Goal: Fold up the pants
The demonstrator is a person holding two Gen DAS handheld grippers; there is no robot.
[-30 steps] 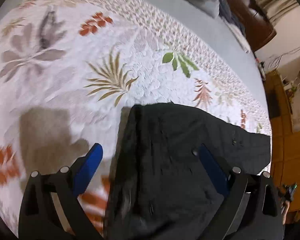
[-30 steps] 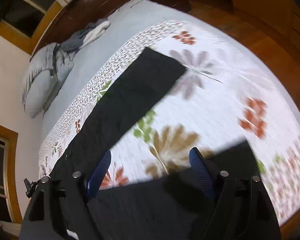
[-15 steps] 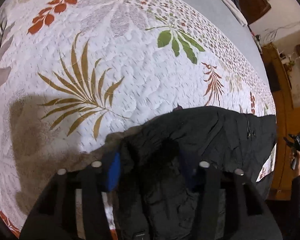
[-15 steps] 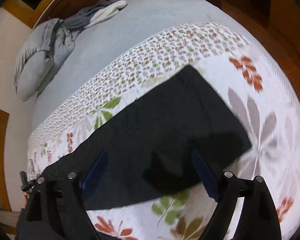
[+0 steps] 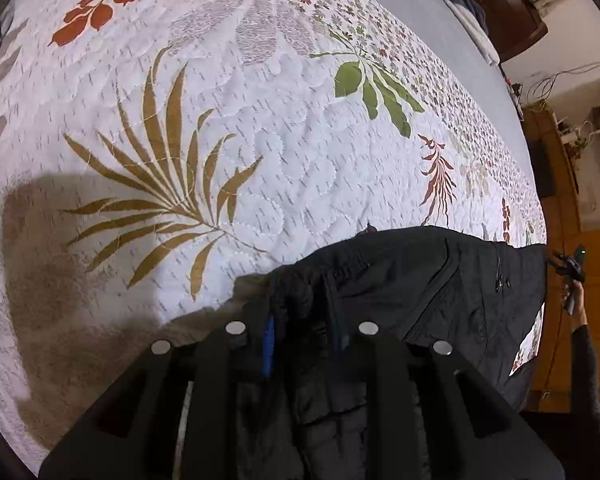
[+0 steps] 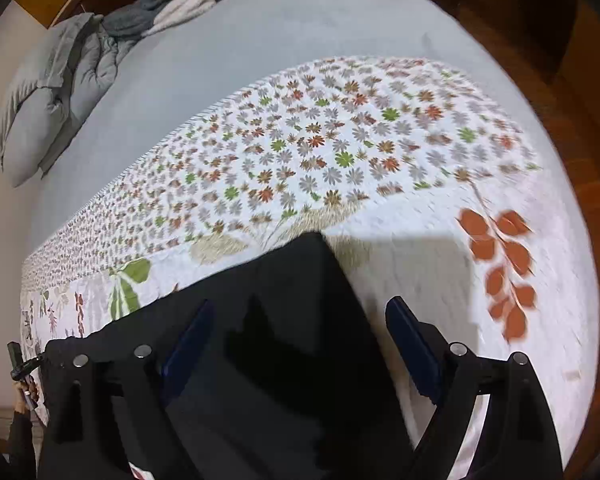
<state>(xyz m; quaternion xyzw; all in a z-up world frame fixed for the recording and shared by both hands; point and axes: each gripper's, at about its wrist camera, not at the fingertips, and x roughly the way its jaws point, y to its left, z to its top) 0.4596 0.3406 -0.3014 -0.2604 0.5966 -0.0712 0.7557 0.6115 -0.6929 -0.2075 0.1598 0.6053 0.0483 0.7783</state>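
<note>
- Pants (image 5: 440,280) — black, lying on the quilt (image 5: 260,152) that covers the bed; waist end is bunched near the left tool, and the leg end reaches a quilt edge in the right wrist view (image 6: 300,300).
- Left tool (image 5: 304,332): jaws closing, now narrow, with a gathered fold of the pants' fabric pinched between the blue pads. Points steeply down at the bed.
- Right tool (image 6: 300,340): jaws wide, both blue pads clear of the cloth. It hovers over the leg end of the pants — one pad above the black fabric, the other above bare quilt; the corner of the leg lies between them. Nothing held.
- Quilt: white, printed with large leaves and a band of small flowers; grey sheet (image 6: 300,40) beyond it.
- Grey pillow (image 6: 48,108) and a bundled blanket (image 6: 180,4) at the far end of the bed.
- A person's hand (image 5: 572,280) with a small device shows at the bed's edge.
</note>
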